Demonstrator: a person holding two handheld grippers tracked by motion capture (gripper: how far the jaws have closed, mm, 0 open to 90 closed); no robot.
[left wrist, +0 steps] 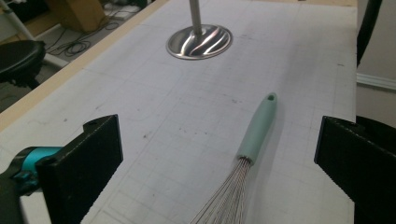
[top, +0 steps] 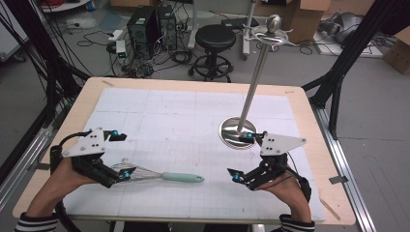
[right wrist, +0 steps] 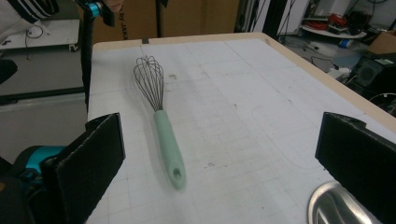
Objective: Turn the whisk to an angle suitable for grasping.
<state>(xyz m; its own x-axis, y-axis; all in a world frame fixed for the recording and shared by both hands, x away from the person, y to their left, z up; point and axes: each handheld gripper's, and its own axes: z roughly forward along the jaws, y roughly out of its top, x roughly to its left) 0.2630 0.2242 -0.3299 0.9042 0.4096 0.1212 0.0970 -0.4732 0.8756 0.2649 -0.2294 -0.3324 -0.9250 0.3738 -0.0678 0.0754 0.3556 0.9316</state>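
Observation:
A whisk with a mint-green handle and a wire head lies flat on the white gridded mat near the front edge. Its handle points right. My left gripper is open wide at the wire head, its near fingertip over the wires. In the left gripper view the whisk runs forward between the jaws, closer to the right one. My right gripper is open and holds nothing, a short way right of the handle's end. The right gripper view has the whisk lying ahead between its jaws.
A steel stand with a round base and a tall pole rises just behind the right gripper; the base lies far ahead in the left gripper view. Beyond the table's far edge stand a black stool and computers.

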